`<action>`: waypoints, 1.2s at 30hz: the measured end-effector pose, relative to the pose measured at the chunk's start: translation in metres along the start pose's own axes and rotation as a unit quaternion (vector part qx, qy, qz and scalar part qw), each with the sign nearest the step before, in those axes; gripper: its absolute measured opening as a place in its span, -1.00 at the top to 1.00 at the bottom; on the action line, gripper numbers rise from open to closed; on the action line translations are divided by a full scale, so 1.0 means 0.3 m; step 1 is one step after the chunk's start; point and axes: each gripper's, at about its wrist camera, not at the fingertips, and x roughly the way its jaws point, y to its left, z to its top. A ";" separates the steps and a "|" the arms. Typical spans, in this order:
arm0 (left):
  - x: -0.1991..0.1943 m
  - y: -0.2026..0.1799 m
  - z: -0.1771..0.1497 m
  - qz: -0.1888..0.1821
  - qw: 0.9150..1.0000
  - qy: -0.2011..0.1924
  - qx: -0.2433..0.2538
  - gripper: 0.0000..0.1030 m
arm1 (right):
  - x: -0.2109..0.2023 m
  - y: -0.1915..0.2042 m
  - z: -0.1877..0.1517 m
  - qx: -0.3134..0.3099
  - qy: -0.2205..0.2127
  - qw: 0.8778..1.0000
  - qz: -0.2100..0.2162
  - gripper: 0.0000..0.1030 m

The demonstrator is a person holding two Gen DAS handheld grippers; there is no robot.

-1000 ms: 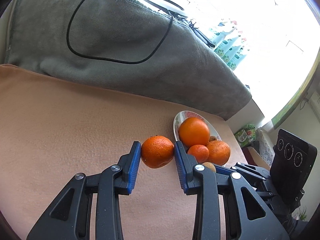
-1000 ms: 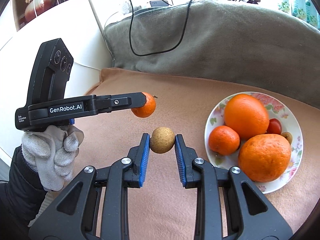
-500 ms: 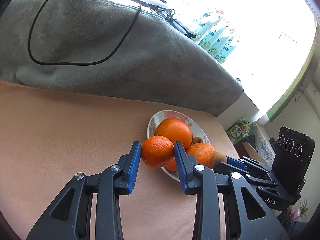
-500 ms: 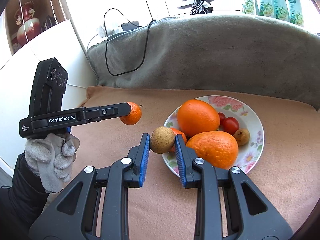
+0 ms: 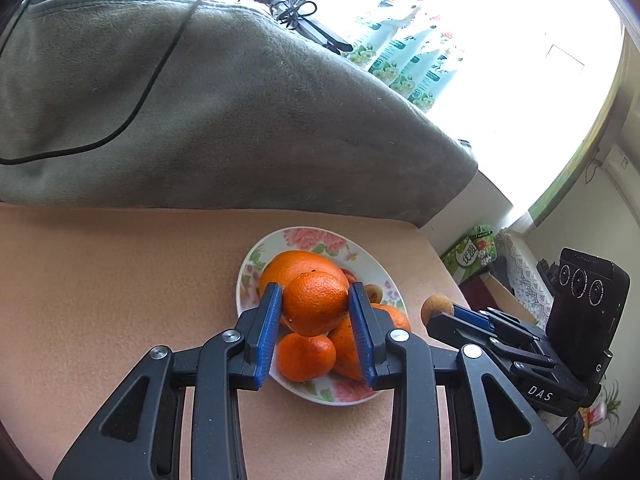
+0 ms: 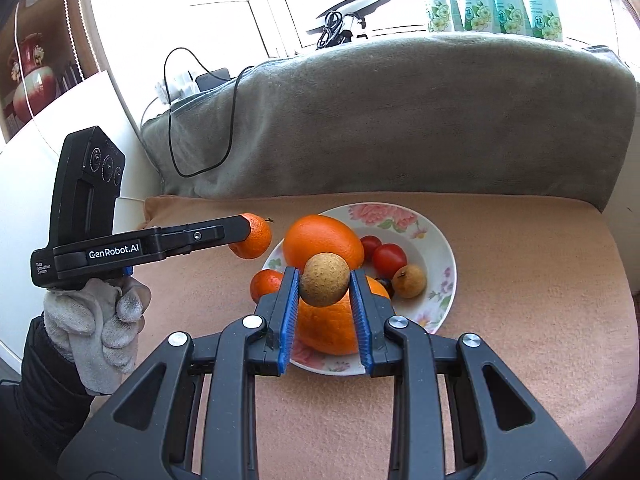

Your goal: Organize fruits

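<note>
Two fruits are in the air, one per gripper, and both have swung in over the plate.

Left wrist view: the left gripper (image 5: 315, 305) pinches a mandarin (image 5: 315, 303) squarely between its blue pads. A second ago that mandarin hung over bare peach cloth (image 5: 100, 280) with the floral plate (image 5: 320, 240) off to the right of the fingers; now the plate sits straight beyond and beneath the fingertips, the big orange (image 5: 292, 267) just behind the held fruit and a small mandarin (image 5: 306, 357) below it. To the right of the fingers the right gripper (image 5: 440, 312) pokes in, a small brown fruit (image 5: 435, 305) at its tip. Its body reads "DAS"; a green pack (image 5: 472, 250) beyond it carries Chinese characters.

Right wrist view: the right gripper (image 6: 325, 285) clamps the brown fruit between its pads, and it too has slid from open cloth to over the plate's near side, above a large orange (image 6: 332, 330). Beyond the right finger lie two cherry tomatoes (image 6: 389, 260) and another brown fruit (image 6: 408, 281). Left of the fingers, the gloved hand (image 6: 100, 332) carries the other tool, marked "GenRobot.AI" and, in small print, seemingly "Data Acquisition System"; the mandarin at its tip hangs at the plate's left edge.

Both carries look nearly done; release onto the pile seems next, and rolling is the risk.
</note>
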 end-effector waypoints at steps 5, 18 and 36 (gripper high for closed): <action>0.060 -0.051 0.034 0.006 1.000 0.007 0.022 0.37 | 0.025 -0.041 0.006 0.001 0.008 1.000 -0.013 0.48; 0.105 -0.114 0.083 0.012 0.999 -0.005 0.040 0.04 | 0.063 -0.070 0.008 -0.005 0.016 1.000 -0.016 0.28; -0.083 -0.140 -0.007 0.057 0.995 -0.049 0.062 -0.34 | -0.143 -0.018 -0.047 0.008 -0.042 0.999 -0.026 -0.43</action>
